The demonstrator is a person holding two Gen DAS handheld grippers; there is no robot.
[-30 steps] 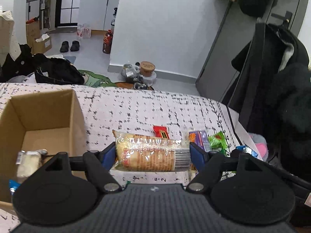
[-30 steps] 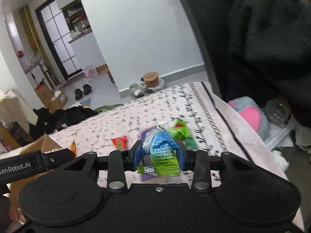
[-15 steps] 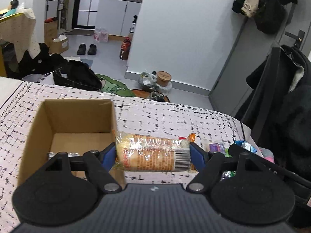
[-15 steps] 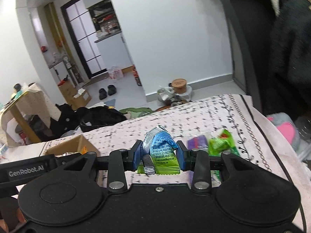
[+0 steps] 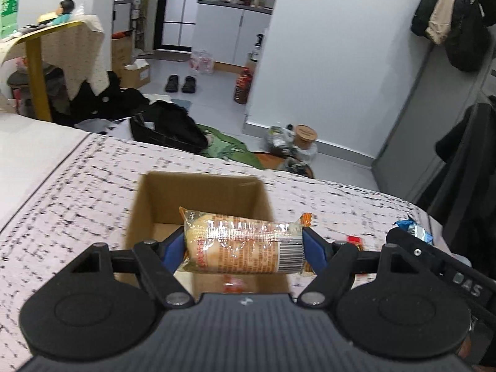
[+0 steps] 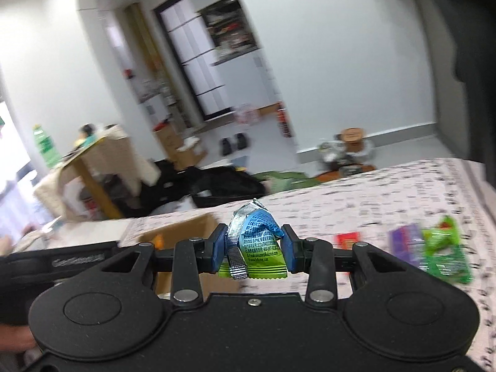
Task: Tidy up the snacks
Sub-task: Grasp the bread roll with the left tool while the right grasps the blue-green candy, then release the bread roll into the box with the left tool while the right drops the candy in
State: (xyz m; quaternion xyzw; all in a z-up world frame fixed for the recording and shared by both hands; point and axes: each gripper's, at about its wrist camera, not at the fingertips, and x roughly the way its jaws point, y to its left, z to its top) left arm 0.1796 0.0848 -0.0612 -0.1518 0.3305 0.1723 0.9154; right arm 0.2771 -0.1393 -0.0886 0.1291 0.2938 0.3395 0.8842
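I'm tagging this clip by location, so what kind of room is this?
Probably a lived-in home, likely a small apartment: slippers on the floor, coats hanging up, kitchen cabinets through the doorway.

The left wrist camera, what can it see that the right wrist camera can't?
Only the left wrist view shows the inside of the cardboard box and the long orange snack pack squeezed in the left tool, which is above the box.

Only the right wrist view shows the green packet and purple packet lying on the patterned cover.

Both show the box, the small red snack, and the blue-green packet held by the right tool.
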